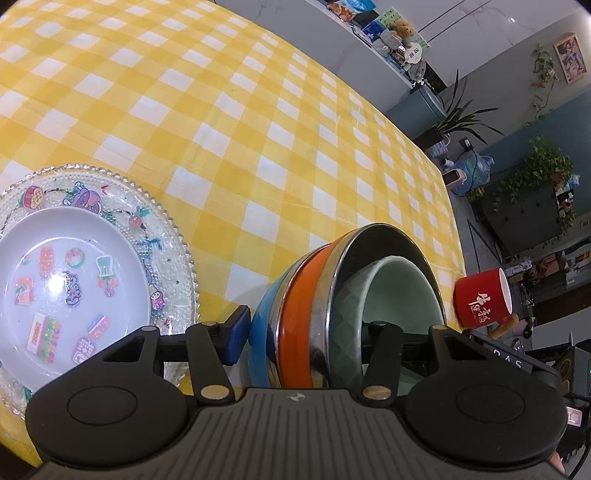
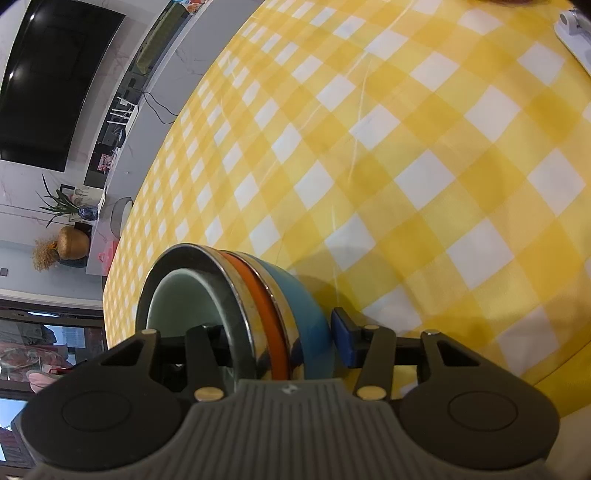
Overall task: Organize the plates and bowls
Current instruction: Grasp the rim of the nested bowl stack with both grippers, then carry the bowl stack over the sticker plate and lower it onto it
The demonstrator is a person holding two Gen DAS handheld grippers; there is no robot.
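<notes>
A nested stack of bowls [image 1: 306, 306] has a blue bowl outermost, then an orange steel-rimmed one, with a pale green bowl [image 1: 402, 295] inside. My left gripper [image 1: 306, 332] is shut on the stack's rim, one blue pad [image 1: 236, 332] outside the blue bowl and the other finger inside. My right gripper [image 2: 273, 343] is shut on the same stack [image 2: 258, 295] from the opposite side, its blue pad [image 2: 343, 339] against the blue bowl. A white plate [image 1: 70, 280] with stickers lies on a clear glass plate [image 1: 173, 240] at the left.
A yellow-and-white checked tablecloth [image 1: 258, 129] covers the table. A red mug [image 1: 480, 299] stands near the table's right edge. A white object [image 2: 572, 33] sits at the top right corner of the right wrist view. Room furniture and plants lie beyond the table.
</notes>
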